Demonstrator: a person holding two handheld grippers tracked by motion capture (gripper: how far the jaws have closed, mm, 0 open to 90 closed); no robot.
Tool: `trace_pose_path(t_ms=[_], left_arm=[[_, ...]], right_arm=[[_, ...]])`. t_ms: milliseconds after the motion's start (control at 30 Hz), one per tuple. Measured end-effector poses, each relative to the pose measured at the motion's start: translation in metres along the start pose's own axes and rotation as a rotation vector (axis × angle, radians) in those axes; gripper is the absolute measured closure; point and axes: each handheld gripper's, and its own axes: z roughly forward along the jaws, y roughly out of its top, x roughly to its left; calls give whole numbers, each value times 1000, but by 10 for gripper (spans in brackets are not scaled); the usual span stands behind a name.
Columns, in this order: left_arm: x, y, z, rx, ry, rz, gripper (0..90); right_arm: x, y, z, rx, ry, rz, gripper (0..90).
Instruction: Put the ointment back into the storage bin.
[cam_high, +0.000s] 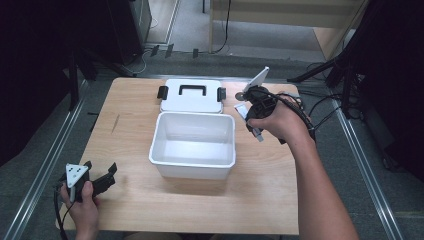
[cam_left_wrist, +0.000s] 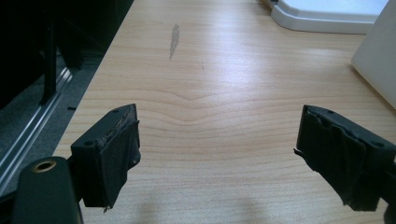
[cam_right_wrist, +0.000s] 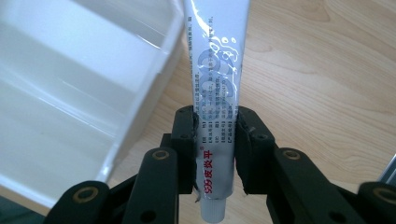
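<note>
In the right gripper view, the right gripper (cam_right_wrist: 216, 140) sits at the bottom centre of the frame with its two black jaws pinching a white ointment tube (cam_right_wrist: 217, 84) across its lower body. The tube runs straight up the middle of that frame from its white screw cap, which points down below the jaws, to its flat end at the top edge; it carries grey print and a line of red characters near the cap. Just to the left of the tube in that view rises the right-hand wall of a white plastic storage box (cam_right_wrist: 70, 93), with pale wood counter (cam_right_wrist: 327, 93) behind and to the right of the tube.

In the high view the right gripper (cam_high: 254, 116) is at the right of centre, held in the person's right hand (cam_high: 280, 122), and the tube (cam_high: 248, 120) hangs in the air just beside the box's right rim, outside the box. The box (cam_high: 194, 145) stands open in the middle of the counter (cam_high: 130, 150). Its white lid (cam_high: 192, 96), with a black handle and two black latches, lies flat on the counter, touching the box's far wall.

At the lower left of the high view, the left gripper (cam_high: 100, 175) is held in the person's left hand (cam_high: 82, 205), well apart from the box. In the left gripper view its jaws (cam_left_wrist: 217, 154) stand spread wide over bare wood with nothing between them; the box wall and a corner of the lid show at the upper right.
</note>
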Motion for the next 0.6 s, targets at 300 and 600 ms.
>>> trace_pose_path(t_ms=[300, 600], left_arm=[[0, 0, 0, 0, -2, -6, 140], [0, 0, 0, 4, -3, -6, 140]], right_arm=[[31, 13, -1, -10, 58, -63, 724], [55, 23, 10, 4, 84, -110, 724]])
